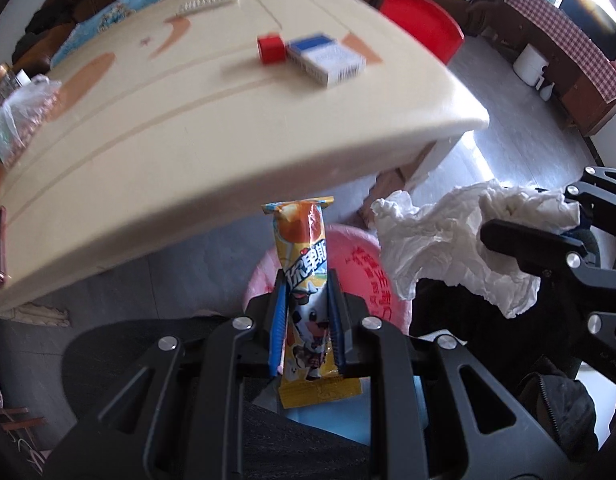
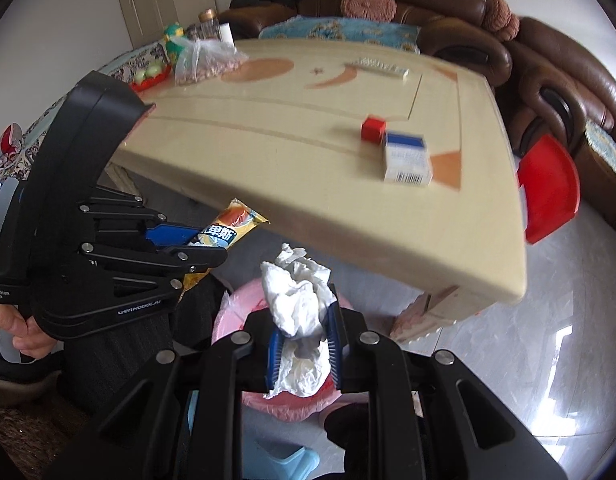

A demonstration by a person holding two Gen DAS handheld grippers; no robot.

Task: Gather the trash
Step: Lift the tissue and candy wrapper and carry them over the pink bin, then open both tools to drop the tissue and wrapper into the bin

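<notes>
Below the counter [image 1: 235, 136] edge, a snack wrapper [image 1: 305, 300] is clamped in the left tool [image 1: 306, 300], and a crumpled tissue [image 2: 299, 308] in the right tool [image 2: 303, 312]; both are held above a pink bin [image 1: 348, 264] at six o'clock.

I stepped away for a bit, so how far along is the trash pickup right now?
Midway. In hand: the left gripper is shut on a snack wrapper and the right gripper on a crumpled tissue, both above the pink bin. Neither is dropped yet. Still on the table: a blue-and-white box and a red cube, which may or may not be trash.
</notes>
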